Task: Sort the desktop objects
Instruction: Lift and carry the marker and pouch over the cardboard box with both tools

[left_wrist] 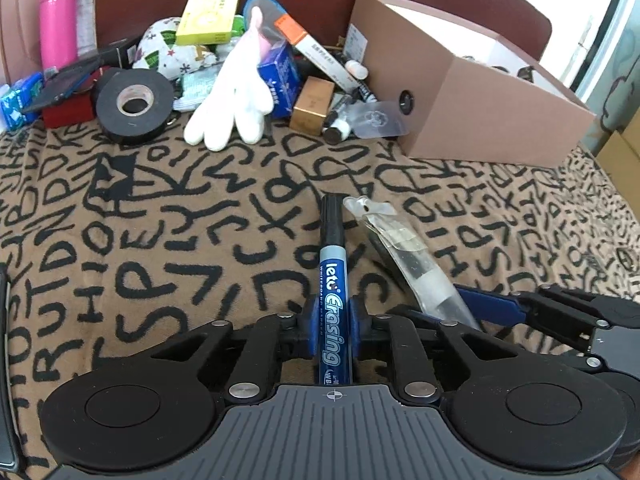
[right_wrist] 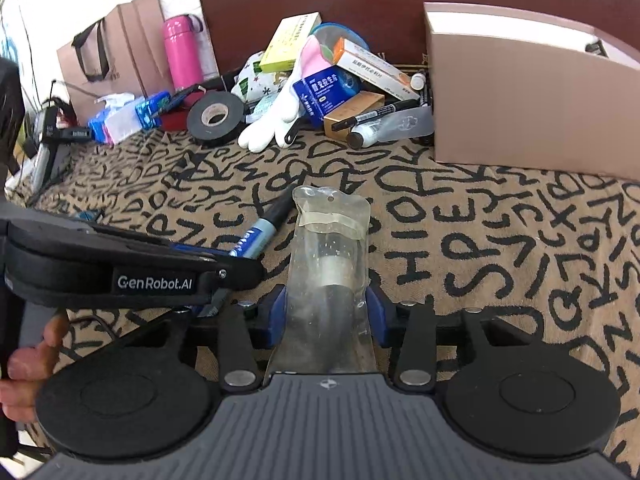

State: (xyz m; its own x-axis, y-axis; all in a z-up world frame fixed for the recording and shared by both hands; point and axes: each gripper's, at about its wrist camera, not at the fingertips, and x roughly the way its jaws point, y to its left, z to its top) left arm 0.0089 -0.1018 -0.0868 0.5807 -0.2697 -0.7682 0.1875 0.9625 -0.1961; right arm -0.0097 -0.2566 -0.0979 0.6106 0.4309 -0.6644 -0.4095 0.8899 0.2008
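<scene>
A blue whiteboard marker (left_wrist: 334, 280) with a black cap points away over the letter-patterned cloth (left_wrist: 160, 240). My left gripper (left_wrist: 333, 320) is shut on its barrel. Just right of it lies a clear plastic pouch (right_wrist: 328, 248) with a dark and white tube inside. My right gripper (right_wrist: 328, 316) has a blue pad against each side of the pouch, pinching it. In the left wrist view the pouch (left_wrist: 404, 248) runs back to the right gripper (left_wrist: 480, 314). In the right wrist view the marker (right_wrist: 260, 228) sticks out from under the left gripper's black body.
A pile sits at the back: a black tape roll (left_wrist: 130, 104), a white glove (left_wrist: 232, 100), a pink bottle (left_wrist: 58, 20), small boxes and pens. An open brown box (left_wrist: 472, 92) stands at the back right. A hand (right_wrist: 24, 364) holds the left gripper.
</scene>
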